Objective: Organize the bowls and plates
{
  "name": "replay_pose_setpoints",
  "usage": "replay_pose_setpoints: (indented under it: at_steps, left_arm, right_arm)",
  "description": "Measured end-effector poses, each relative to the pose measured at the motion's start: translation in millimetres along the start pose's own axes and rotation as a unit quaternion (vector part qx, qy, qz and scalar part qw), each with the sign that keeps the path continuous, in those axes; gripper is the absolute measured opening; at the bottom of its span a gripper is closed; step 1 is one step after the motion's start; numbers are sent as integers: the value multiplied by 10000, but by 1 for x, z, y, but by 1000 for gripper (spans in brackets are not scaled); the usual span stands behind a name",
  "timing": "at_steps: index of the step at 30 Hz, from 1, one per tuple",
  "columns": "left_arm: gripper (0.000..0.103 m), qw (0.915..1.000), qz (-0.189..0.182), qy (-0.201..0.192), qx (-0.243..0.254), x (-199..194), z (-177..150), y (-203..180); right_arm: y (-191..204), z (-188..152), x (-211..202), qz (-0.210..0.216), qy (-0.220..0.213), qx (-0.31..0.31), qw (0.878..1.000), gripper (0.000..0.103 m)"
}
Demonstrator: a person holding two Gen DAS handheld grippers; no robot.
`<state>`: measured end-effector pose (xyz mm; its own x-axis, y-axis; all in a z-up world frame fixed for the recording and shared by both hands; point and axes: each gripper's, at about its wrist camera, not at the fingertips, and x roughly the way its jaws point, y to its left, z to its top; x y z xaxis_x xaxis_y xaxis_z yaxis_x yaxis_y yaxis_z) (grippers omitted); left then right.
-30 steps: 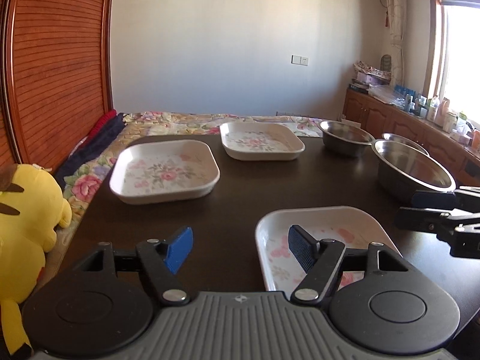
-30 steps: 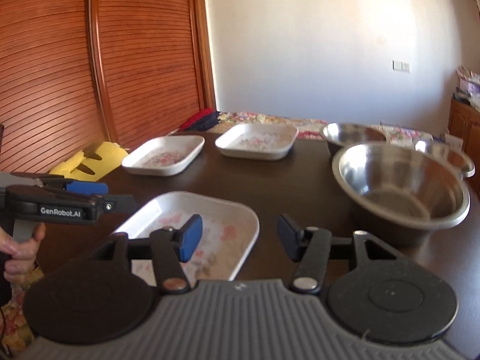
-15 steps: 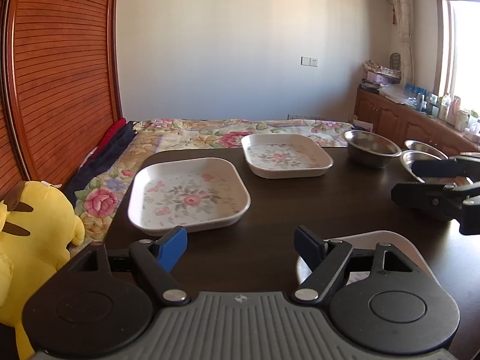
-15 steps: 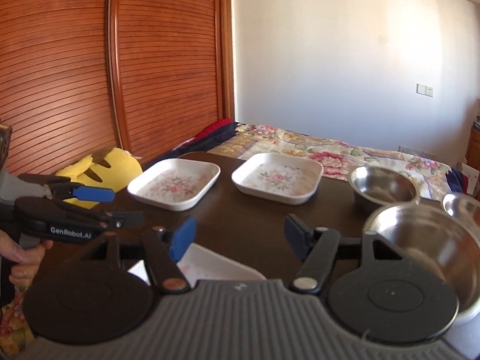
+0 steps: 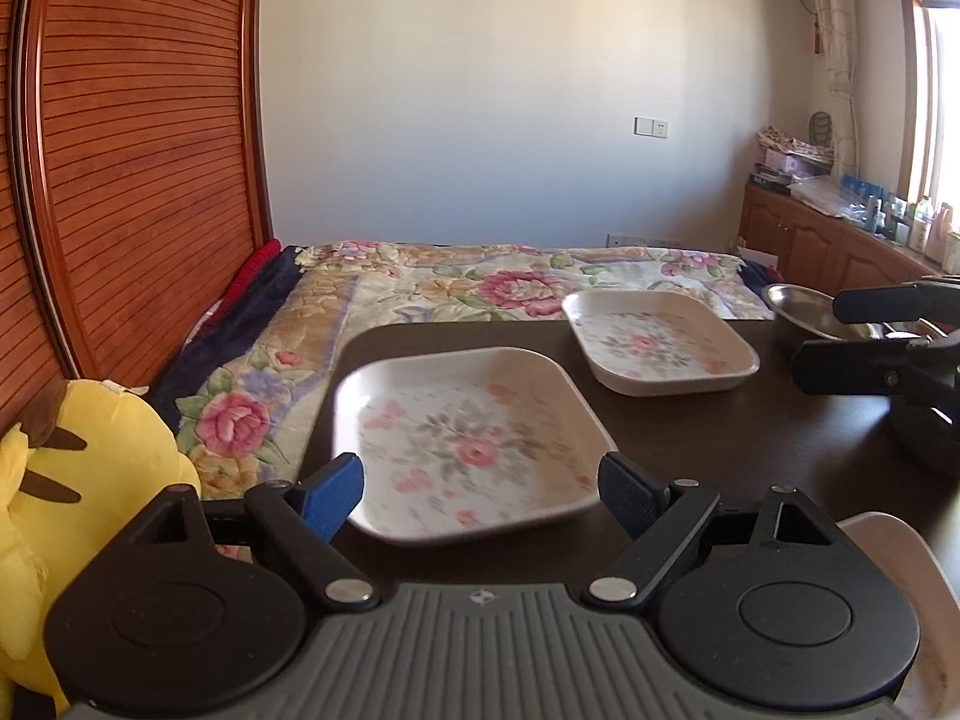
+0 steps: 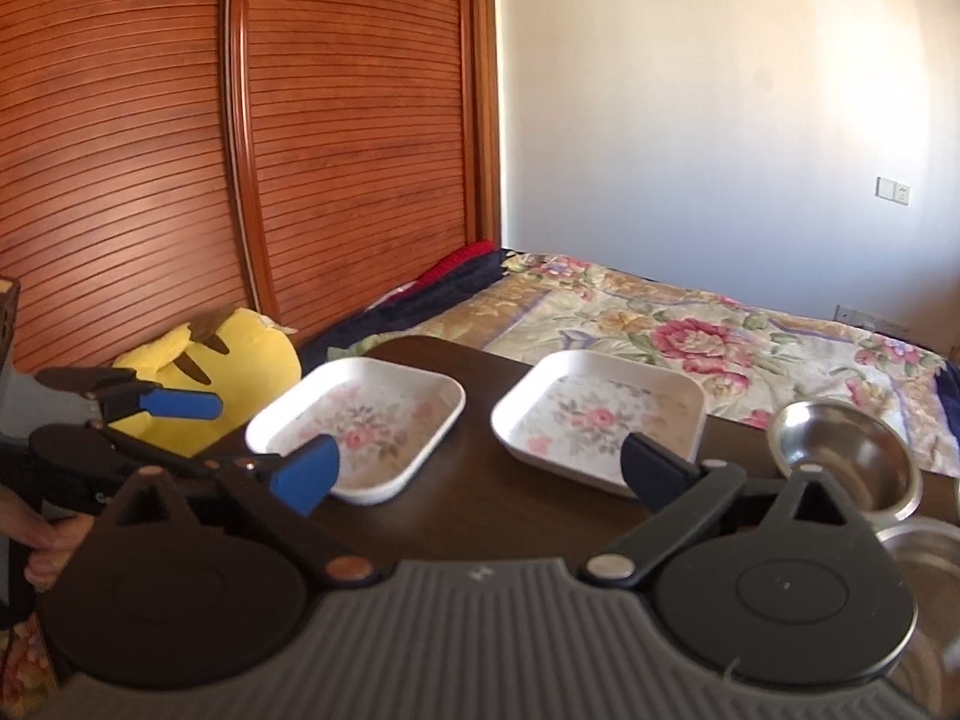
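Two square white floral plates sit on the dark table (image 5: 750, 444). The nearer plate (image 5: 468, 438) lies just in front of my open, empty left gripper (image 5: 480, 489); it also shows in the right wrist view (image 6: 360, 420). The farther plate (image 5: 657, 342) shows in the right wrist view too (image 6: 600, 414). My right gripper (image 6: 477, 471) is open and empty, above the table between both plates. A third white plate's rim (image 5: 888, 546) shows at the lower right. A small steel bowl (image 6: 846, 456) and a larger steel bowl's rim (image 6: 924, 546) stand at the right.
A yellow plush toy (image 5: 72, 480) sits left of the table. A bed with a floral cover (image 5: 510, 288) lies beyond the table's far edge. A slatted wooden wardrobe (image 6: 240, 150) stands at the left. The left gripper shows in the right wrist view (image 6: 174, 420).
Both grippers have moved forward and left over the table. The near third plate has slid out under the left gripper's view, and the left floral plate is now close in front.
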<state>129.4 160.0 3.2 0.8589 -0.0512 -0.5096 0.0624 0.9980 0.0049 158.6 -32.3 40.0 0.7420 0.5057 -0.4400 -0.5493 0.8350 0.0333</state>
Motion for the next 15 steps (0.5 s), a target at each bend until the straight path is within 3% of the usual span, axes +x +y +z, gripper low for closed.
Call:
replay_pose_setpoints:
  at_steps: [6, 12, 15]
  left_arm:
    - [86, 10000, 43, 55, -38, 18, 7, 22]
    - [85, 9999, 35, 130, -85, 34, 10, 39]
    - [75, 9997, 6, 220, -129, 44, 9, 49]
  right_arm:
    - [8, 6, 32, 298, 297, 39, 9991, 98]
    - [9, 6, 60, 475, 684, 247, 9962, 89]
    - [7, 6, 71, 506, 863, 319, 9945, 82]
